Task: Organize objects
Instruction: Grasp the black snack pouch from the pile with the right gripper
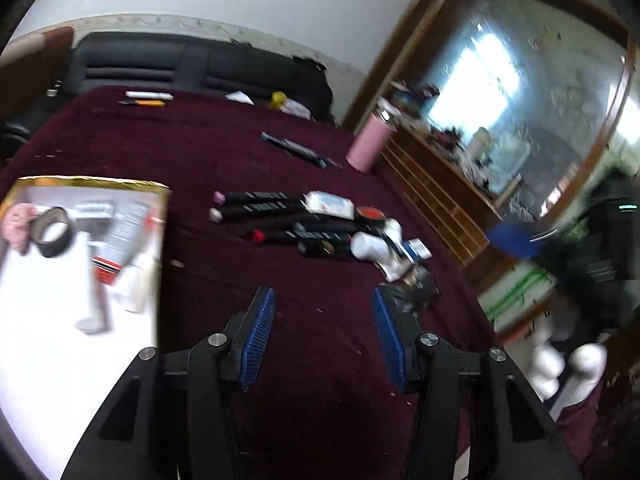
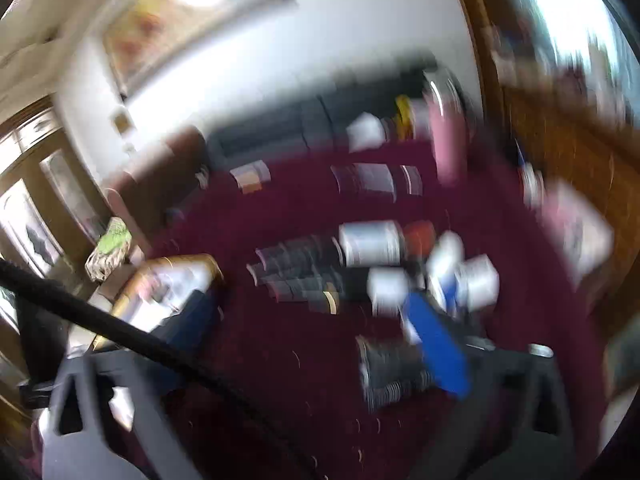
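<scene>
Your left gripper [image 1: 323, 312] stands open and empty above the maroon cloth [image 1: 200, 152], right of the gold-rimmed tray [image 1: 92, 182]; your right gripper's [image 2: 320, 320] blurred jaws stand apart.

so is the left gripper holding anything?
No, the left gripper stands open over the maroon cloth with nothing between its blue pads.

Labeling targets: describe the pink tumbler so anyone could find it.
Start at the maroon cloth covering the table. Follow its far right edge toward the wooden mirror cabinet. The pink tumbler stands there: the only tall pink cylinder, apart from the black markers.
</scene>
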Motion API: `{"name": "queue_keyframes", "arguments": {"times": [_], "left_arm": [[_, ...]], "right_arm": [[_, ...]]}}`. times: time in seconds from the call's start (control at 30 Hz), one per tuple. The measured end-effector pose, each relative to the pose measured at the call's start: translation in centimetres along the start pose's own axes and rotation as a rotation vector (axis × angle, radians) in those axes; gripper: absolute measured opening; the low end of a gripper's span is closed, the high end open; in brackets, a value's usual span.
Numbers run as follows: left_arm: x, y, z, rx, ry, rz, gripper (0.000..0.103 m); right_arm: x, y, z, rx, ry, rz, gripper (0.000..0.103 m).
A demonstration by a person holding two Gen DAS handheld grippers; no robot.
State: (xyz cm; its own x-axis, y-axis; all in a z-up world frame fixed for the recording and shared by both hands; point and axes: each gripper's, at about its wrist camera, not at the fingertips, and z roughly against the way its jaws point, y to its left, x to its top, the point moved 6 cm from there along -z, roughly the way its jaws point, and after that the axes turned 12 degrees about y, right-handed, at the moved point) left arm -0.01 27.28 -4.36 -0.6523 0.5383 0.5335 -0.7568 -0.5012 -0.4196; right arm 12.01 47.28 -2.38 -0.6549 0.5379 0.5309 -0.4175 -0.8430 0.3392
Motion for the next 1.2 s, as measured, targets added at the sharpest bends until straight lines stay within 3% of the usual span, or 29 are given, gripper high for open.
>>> {"name": "queue_keyframes", "arguments": {"times": [0.2, 0.33, 0.43, 0.67, 0.73, 0.83, 0.9, 1.2], "left_arm": [[-0.2, -1.9, -1.3, 0.033, 0.044, -0.047, 0.044], [0.1, -1.9, -2.7, 0.020, 0.067, -0.026, 0.044], [0.3, -2.3, -3.9, 0.020, 0.085, -0.021, 0.044], [0.4, -2.1, -5.5, 0.061, 0.120, -0.034, 0.044], [0.7, -2.3, -6.4, 0.093, 0.138, -0.085, 0.044], [1.5, -2.6, -8.1, 0.186, 0.159, -0.184, 0.044], [2.7, -2.8, -9.5, 0.217, 0.174, -0.238, 0.044], [5.5, -5.6, -18.5, 0.294, 0.301, -0.672, 0.044]], "right_arm": [[-2.7, -8.4, -2.6, -0.002, 0.100, -0.256, 0.065], [-3.4, -9.7, -4.1, 0.066, 0.154, -0.374, 0.065], [-2.6, -8.8, -5.9, 0.075, 0.187, -0.378, 0.065], [-1.6, -7.1, -7.6, -0.073, 0.196, -0.278, 0.066], [-1.8, -6.6, -8.0, -0.142, 0.203, -0.216, 0.063], [-2.3, -6.2, -8.2, -0.271, 0.221, -0.129, 0.046], [-2.8, -6.1, -7.9, -0.295, 0.240, -0.096, 0.043], [-4.0, -7.9, -6.4, -0.194, 0.256, -0.104, 0.042]]}}
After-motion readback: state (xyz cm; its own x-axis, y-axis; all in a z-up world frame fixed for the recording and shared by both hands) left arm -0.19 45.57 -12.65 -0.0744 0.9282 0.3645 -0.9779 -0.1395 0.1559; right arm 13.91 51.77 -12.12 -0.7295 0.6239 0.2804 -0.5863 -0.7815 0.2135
